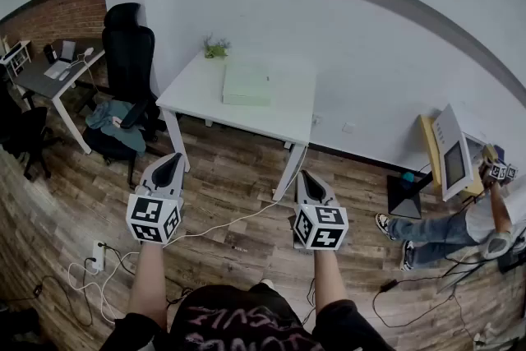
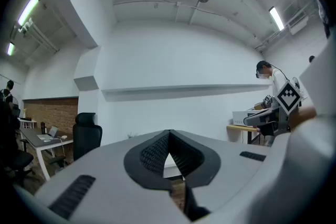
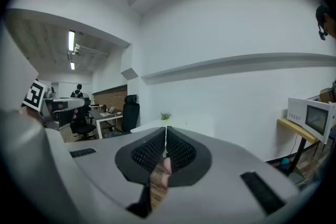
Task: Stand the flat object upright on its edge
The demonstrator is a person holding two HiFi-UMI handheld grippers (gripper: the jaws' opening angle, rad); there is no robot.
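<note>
A flat pale green object (image 1: 246,84) lies face down on the white table (image 1: 279,121) against the wall. Both grippers hang over the wooden floor, short of the table's near edge and pointing toward it. My left gripper (image 1: 170,163) is shut with nothing between its jaws. My right gripper (image 1: 307,179) is also shut and empty. In the left gripper view the closed pads (image 2: 157,152) meet at the tip (image 2: 169,134) in front of a white wall. The right gripper view shows its tips (image 3: 166,129) closed, with the table's plant (image 3: 166,116) just beyond.
A small green plant (image 1: 216,48) stands at the table's back left corner. A black office chair (image 1: 127,53) and a grey desk (image 1: 49,78) stand to the left. A seated person (image 1: 444,230) and a white appliance (image 1: 452,148) are to the right. Cables and a power strip (image 1: 99,255) lie on the floor.
</note>
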